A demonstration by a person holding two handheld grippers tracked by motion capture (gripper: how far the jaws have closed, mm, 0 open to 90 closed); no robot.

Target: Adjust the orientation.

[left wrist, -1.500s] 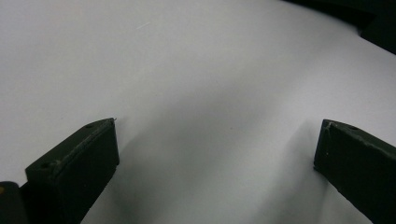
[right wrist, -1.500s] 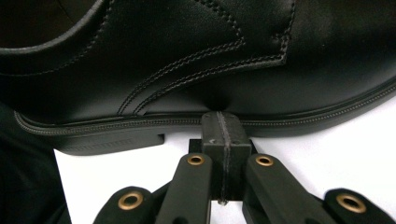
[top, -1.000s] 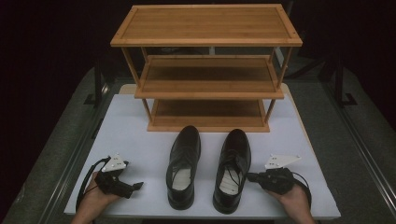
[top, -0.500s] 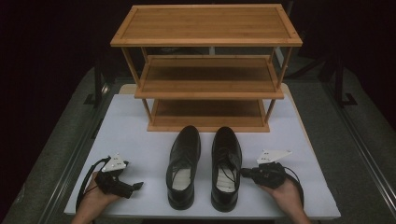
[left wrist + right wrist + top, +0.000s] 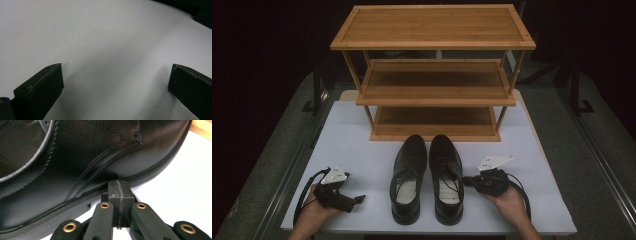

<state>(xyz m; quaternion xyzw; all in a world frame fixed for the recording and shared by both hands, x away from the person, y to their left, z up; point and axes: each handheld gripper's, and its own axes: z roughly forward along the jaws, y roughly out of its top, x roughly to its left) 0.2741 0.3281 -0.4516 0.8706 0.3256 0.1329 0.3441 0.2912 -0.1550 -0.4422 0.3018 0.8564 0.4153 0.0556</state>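
Two black leather lace-up shoes stand side by side on the white table top, toes toward the rack: the left shoe and the right shoe. My right gripper lies level with its jaws shut, nothing between them, and its tip against the right shoe's outer side. In the right gripper view the shut tip touches the sole edge of the right shoe. My left gripper rests near the table's front left, open, apart from the shoes. Its wide-apart jaws hold nothing.
A three-tier wooden shoe rack stands at the back of the white table top, all shelves bare; a corner of the rack is close to the shoe's toe. Dark floor surrounds the table.
The right gripper has moved left with the right shoe sliding ahead of it, so that the shoe now sits close beside the left shoe. The left gripper has stayed put.
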